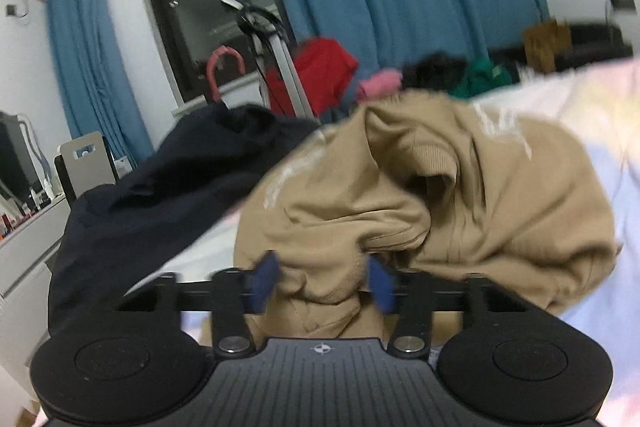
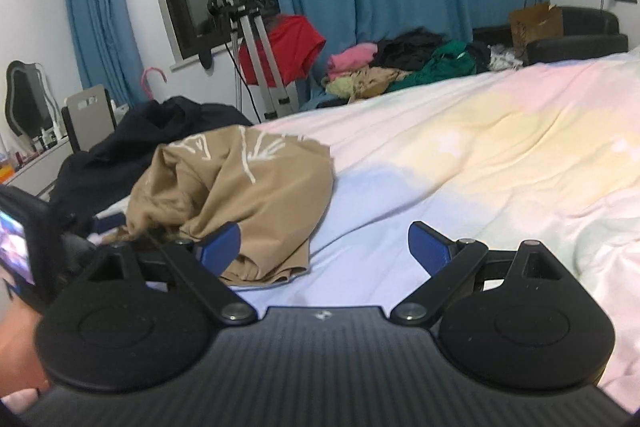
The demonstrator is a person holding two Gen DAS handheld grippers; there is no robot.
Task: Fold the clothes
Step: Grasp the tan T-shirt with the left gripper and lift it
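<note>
While the left gripper (image 1: 320, 281) pinches a fold of the crumpled tan sweatshirt (image 1: 420, 211) on the pastel bed sheet (image 2: 460, 155), the right gripper (image 2: 324, 247) hangs released over bare sheet beside it; spreading the garment flat likely needs a second grasp. A dark garment (image 1: 152, 203) lies beyond.

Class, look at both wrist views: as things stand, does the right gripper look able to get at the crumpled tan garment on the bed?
Probably yes. The right gripper has its jaws wide with nothing between them, and the tan garment lies just ahead to its left on bare bedsheet. The left gripper, already pinching the garment's near edge, might crowd that side.
</note>
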